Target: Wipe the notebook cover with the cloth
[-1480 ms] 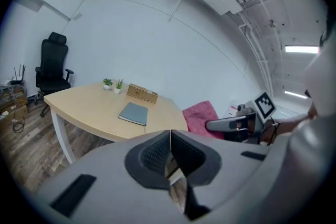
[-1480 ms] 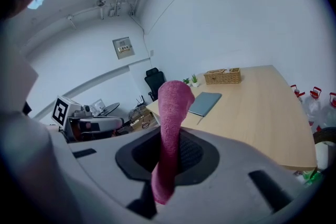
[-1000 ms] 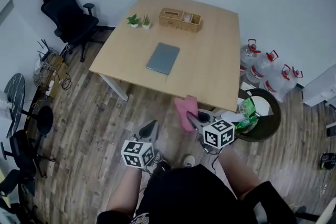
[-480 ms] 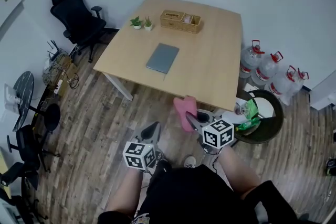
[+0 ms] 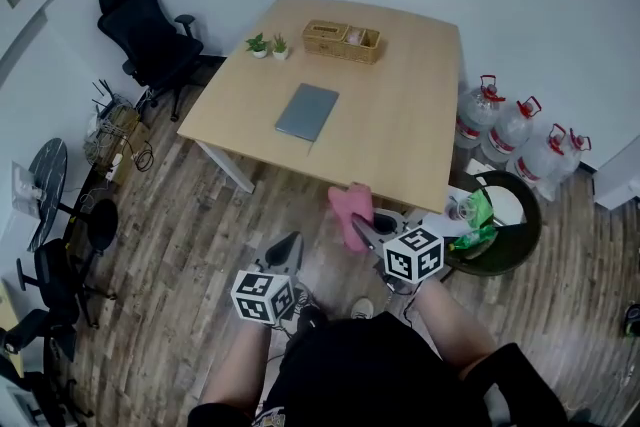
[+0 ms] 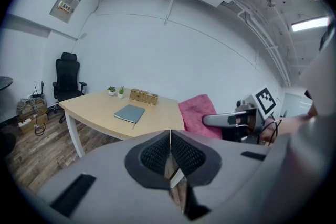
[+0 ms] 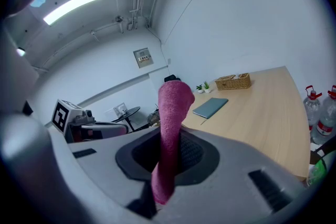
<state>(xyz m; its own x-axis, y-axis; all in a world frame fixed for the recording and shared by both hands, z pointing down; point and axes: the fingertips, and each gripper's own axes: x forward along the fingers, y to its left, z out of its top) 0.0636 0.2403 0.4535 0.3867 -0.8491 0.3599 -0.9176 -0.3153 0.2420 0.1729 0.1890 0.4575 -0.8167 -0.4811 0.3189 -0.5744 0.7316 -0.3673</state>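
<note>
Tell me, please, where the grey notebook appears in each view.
Head view: notebook, upper centre, on the table.
Left gripper view: notebook, left of centre, on the table.
Right gripper view: notebook, right of the cloth.
Shared landmark: the wicker basket beyond it.

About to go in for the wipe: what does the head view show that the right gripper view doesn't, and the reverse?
Head view only: the marker cube on the right gripper, and that gripper and the left gripper both over the floor, short of the table's near edge. Right gripper view only: the ceiling light, and its jaws closed on the pink cloth, which stands up between them. Both: the grey notebook flat on the table, the wicker basket and two small plants beyond it, the cloth, and the left gripper.
</note>
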